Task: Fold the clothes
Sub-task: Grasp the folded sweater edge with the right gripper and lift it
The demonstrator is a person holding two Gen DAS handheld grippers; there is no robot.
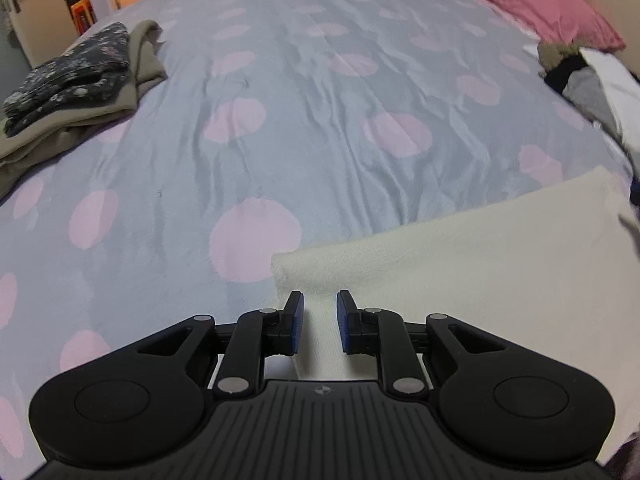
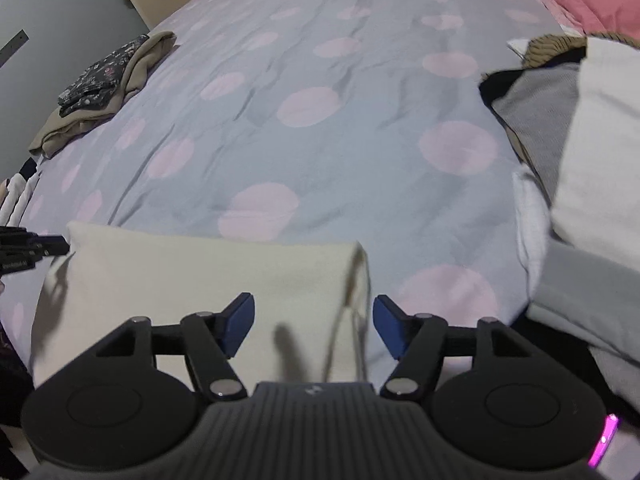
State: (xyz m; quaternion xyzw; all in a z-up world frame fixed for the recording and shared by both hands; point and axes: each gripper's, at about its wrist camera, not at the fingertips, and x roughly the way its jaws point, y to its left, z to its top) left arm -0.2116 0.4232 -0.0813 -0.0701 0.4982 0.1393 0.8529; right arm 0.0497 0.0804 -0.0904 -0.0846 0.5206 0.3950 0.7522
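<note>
Tools [image 1: 319,322] [image 2: 313,326] open; unfolded pile [image 2: 576,128] right

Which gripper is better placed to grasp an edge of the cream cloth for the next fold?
Probably the right gripper: it is open wide and straddles the right edge of the cream cloth. The left gripper, open narrowly, is over flat cloth inside the left edge.

Ahead of you the middle of the bed [image 1: 320,120] lies open, bare cover right across. On your left a stack of folded clothes [image 1: 76,84] takes the edge; on your right a loose heap of garments [image 2: 568,128] crowds in. The cream cloth [image 2: 200,280] covers the near strip.
</note>
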